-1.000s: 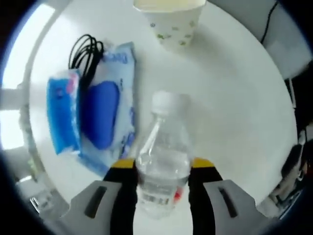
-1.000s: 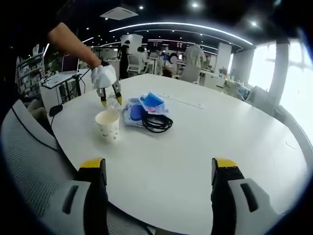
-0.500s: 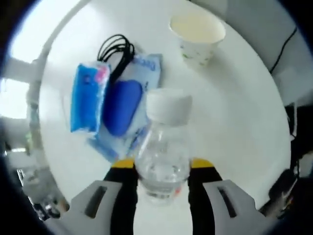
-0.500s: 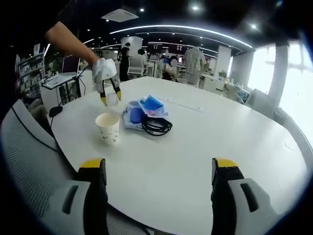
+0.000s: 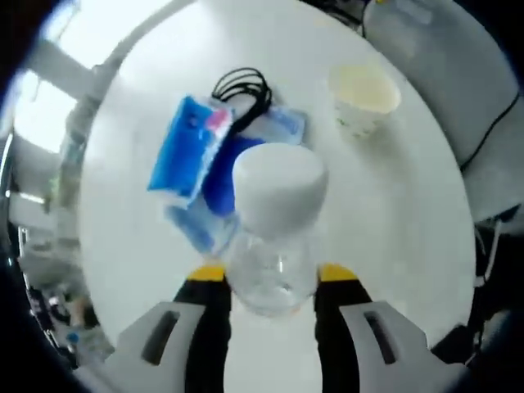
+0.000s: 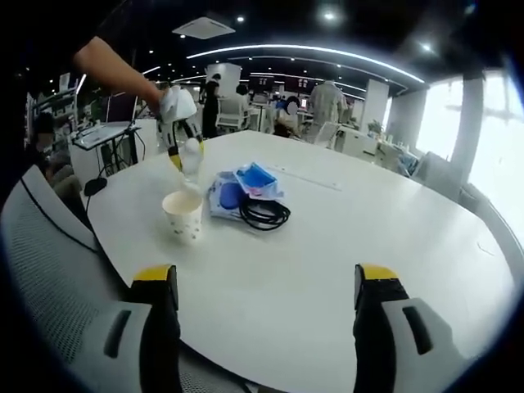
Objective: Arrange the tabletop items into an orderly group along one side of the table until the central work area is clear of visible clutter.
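Observation:
My left gripper [image 5: 268,282] is shut on a clear plastic bottle [image 5: 274,270] with a white cap [image 5: 280,192], held up in the air above the white round table [image 5: 393,213]. Below it lie a blue tissue packet [image 5: 184,147], a blue wipes pack [image 5: 282,127], a coiled black cable [image 5: 241,86] and a paper cup [image 5: 364,98]. In the right gripper view the left gripper [image 6: 178,110] hangs with the bottle [image 6: 190,160] above the cup [image 6: 183,214], beside the blue packs [image 6: 237,188] and cable [image 6: 264,214]. My right gripper [image 6: 264,286] stands open near the table's near edge, holding nothing.
A grey mesh chair [image 6: 49,270] sits against the table's left edge. A person's arm [image 6: 106,65] reaches down to the left gripper. Bare white tabletop [image 6: 368,221] spreads to the right of the cluster. Office desks and people stand far behind.
The left gripper has risen with the bottle, off the table and toward the cup; the items below look smaller. The right gripper has stayed still.

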Action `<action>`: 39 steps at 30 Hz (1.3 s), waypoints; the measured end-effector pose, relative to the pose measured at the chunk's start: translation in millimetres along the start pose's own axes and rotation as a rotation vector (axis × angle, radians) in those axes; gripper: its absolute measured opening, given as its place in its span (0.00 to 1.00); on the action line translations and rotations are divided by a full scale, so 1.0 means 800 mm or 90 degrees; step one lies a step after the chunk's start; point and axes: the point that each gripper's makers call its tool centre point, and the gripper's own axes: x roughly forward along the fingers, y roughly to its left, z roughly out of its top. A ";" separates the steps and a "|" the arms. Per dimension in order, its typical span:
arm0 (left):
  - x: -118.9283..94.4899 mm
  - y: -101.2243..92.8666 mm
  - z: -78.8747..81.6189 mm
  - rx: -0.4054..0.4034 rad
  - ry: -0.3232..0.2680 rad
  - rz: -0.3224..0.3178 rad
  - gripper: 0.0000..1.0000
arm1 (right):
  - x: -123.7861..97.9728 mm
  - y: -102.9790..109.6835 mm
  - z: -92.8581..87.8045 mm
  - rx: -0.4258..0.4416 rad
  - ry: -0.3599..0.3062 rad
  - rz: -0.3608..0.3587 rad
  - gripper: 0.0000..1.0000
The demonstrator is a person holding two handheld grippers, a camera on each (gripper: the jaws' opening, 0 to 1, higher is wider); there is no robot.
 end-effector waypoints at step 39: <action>-0.027 -0.012 -0.041 -0.277 -0.141 -0.002 0.38 | 0.001 0.011 0.001 0.022 -0.006 0.029 0.92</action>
